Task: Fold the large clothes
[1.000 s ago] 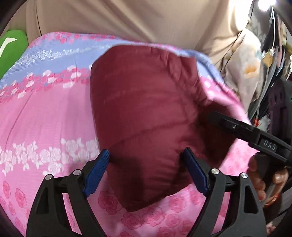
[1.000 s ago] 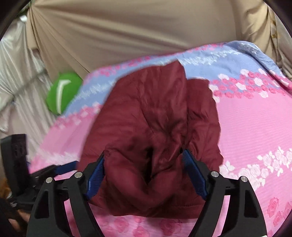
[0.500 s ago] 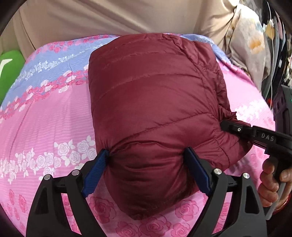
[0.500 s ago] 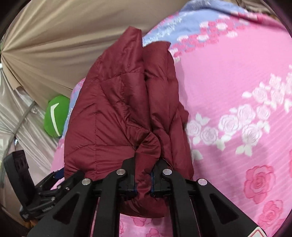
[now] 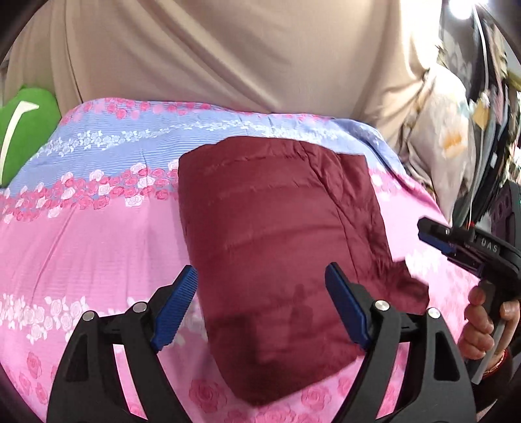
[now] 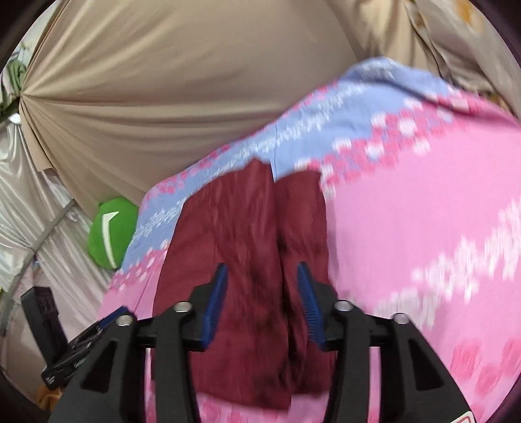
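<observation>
Both views are brightly and evenly lit, with strong fisheye bending and dark vignetted corners. In the left wrist view a lamp (image 5: 462, 6) glares white at the upper right, washing out the beige curtain (image 5: 228, 55) beside it. The dark red jacket (image 5: 276, 227) is fairly sharp there, with soft shadows across its lower part. The right wrist view is heavily motion-blurred — the flowered bedspread (image 6: 423, 195) smears at right — while the black frame at the bottom stays crisp.
</observation>
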`<state>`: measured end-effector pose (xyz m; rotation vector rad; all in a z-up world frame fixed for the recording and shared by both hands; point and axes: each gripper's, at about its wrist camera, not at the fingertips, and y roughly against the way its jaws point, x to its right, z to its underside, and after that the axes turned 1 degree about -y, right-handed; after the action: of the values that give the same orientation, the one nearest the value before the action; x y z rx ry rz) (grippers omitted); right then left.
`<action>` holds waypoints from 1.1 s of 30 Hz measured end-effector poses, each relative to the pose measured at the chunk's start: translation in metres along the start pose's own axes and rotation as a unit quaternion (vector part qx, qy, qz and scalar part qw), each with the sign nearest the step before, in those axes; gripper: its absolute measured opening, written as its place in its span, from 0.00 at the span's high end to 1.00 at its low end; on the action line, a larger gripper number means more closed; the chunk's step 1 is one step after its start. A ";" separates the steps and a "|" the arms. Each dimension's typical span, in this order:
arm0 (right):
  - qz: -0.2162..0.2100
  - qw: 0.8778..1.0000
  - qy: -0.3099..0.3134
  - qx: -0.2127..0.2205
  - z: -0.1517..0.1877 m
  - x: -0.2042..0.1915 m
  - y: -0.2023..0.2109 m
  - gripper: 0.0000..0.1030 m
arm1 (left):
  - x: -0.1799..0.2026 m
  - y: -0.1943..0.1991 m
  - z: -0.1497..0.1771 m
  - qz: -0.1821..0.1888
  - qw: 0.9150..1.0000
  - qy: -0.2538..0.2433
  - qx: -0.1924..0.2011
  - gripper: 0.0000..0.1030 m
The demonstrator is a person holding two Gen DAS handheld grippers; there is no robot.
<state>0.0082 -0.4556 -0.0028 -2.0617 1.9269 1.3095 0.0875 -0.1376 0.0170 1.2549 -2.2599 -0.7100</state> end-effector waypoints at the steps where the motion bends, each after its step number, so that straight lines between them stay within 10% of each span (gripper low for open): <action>1: 0.007 1.000 0.013 0.000 -0.012 -0.006 -0.011 0.44 | 0.000 -0.003 -0.002 0.002 1.000 0.005 -0.001 0.24; 6: 0.039 0.997 0.039 -0.055 -0.043 -0.020 -0.076 0.48 | 0.003 -0.025 -0.014 0.005 1.000 0.015 -0.011 0.24; 7: 0.051 0.995 0.053 -0.067 -0.045 -0.025 -0.089 0.59 | 0.004 -0.030 -0.015 0.004 1.000 0.016 -0.015 0.24; 8: 0.054 0.994 0.065 -0.073 -0.046 -0.030 -0.095 0.92 | 0.005 -0.036 -0.016 0.006 1.000 0.014 -0.022 0.24; 9: 0.051 0.994 0.073 -0.069 -0.049 -0.033 -0.096 0.95 | 0.007 -0.040 -0.016 0.006 1.000 0.011 -0.025 0.24; 14: 0.040 0.997 0.067 0.007 -0.050 -0.031 -0.070 0.97 | 0.006 -0.064 -0.009 -0.003 0.999 0.007 -0.045 0.22; 21: 0.090 0.993 0.025 -0.078 -0.022 0.013 -0.131 0.97 | 0.013 -0.081 -0.004 -0.024 0.999 -0.018 -0.044 0.12; 33: 0.079 0.992 0.092 -0.017 0.029 -0.044 -0.018 0.88 | 0.011 -0.064 0.000 -0.012 0.999 -0.011 -0.051 0.14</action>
<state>0.0131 -0.4000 -0.0055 -2.1549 2.2000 1.2254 0.1225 -0.1757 -0.0214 1.2331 -2.2005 -0.8395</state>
